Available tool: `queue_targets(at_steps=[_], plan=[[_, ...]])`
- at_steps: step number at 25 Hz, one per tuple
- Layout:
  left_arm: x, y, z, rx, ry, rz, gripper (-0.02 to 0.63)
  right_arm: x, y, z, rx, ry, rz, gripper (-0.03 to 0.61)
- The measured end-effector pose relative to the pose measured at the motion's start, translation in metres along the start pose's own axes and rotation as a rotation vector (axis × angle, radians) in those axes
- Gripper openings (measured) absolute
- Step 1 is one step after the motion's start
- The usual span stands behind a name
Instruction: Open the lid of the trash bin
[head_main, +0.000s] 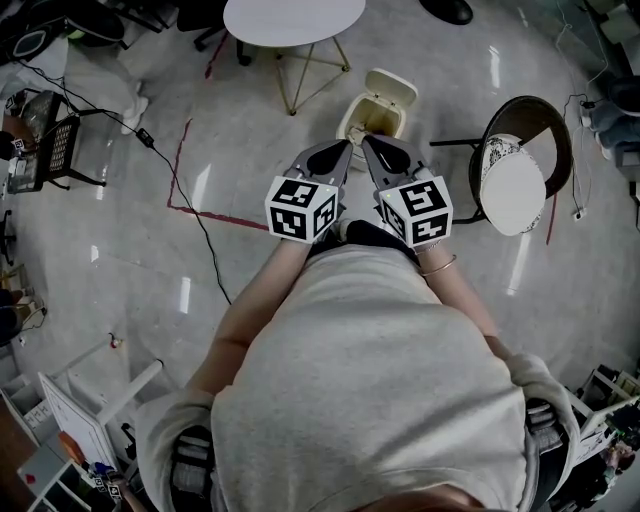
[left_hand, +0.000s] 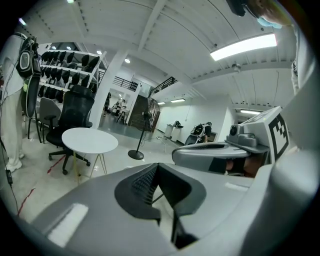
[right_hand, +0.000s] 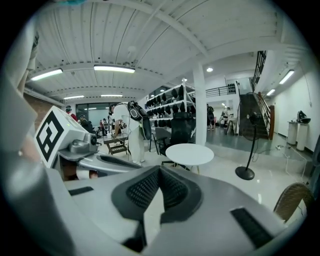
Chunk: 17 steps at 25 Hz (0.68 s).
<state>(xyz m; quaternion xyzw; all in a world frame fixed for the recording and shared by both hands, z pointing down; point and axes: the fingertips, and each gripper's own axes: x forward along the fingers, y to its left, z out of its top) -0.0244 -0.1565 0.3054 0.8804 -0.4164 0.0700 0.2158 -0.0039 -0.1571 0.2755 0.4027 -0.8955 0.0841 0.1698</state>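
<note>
Floor bin (head_main: 375, 112), lid (head_main: 392, 86) up, only in head view; L tongs (left_hand: 157, 168), R tongs (right_hand: 160, 171) closed, empty.

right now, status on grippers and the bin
Left gripper shut, empty. Right gripper shut, empty. Bin lid stands open, neither gripper on it. Nothing in between.

Round white table (head_main: 293, 18) at top; dark-framed chair (head_main: 512, 188) with pale seat at right; black cable (head_main: 215, 262) crossing red floor tape (head_main: 235, 219) at left.
</note>
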Motion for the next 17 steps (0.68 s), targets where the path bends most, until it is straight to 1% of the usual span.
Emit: queue_targets(at_steps=[10, 17], plan=[[0.000, 0.004, 0.002, -0.010, 0.007, -0.005, 0.006, 0.000, -0.003, -0.002, 0.007, 0.020, -0.007, 0.005], [0.007, 0.005, 0.009, -0.008, 0.000, -0.001, 0.006, 0.000, -0.011, -0.002, -0.020, 0.024, -0.031, 0.005]])
